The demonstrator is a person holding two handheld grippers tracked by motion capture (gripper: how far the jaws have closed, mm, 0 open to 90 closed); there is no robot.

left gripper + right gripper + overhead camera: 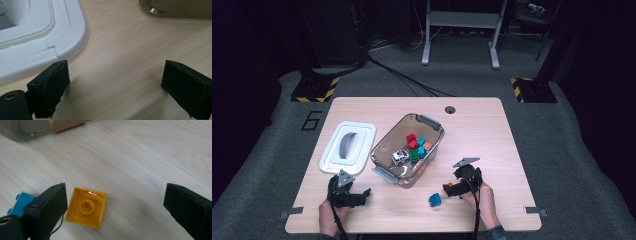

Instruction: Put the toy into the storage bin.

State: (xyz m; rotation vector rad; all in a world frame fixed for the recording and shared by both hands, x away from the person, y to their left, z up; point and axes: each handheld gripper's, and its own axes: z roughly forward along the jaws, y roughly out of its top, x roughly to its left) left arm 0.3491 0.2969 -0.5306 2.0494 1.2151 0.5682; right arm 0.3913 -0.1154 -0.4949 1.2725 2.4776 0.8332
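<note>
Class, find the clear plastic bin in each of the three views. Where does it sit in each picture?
High view: bin at the table's middle, beside the white lid.
Left gripper view: its corner at the top right edge.
Right gripper view: its corner at the top left.
Shared landmark: the pale wooden table.

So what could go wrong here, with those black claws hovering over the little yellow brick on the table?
Three things, I'd guess. The right gripper stands open with the yellow plastic brick close to one jaw rather than centred, so closing may nudge or flip it instead of gripping it. The blue plastic brick lies right behind that jaw and could get bumped. And the clear plastic bin already holds several toys, so a dropped brick might bounce off them.
</note>
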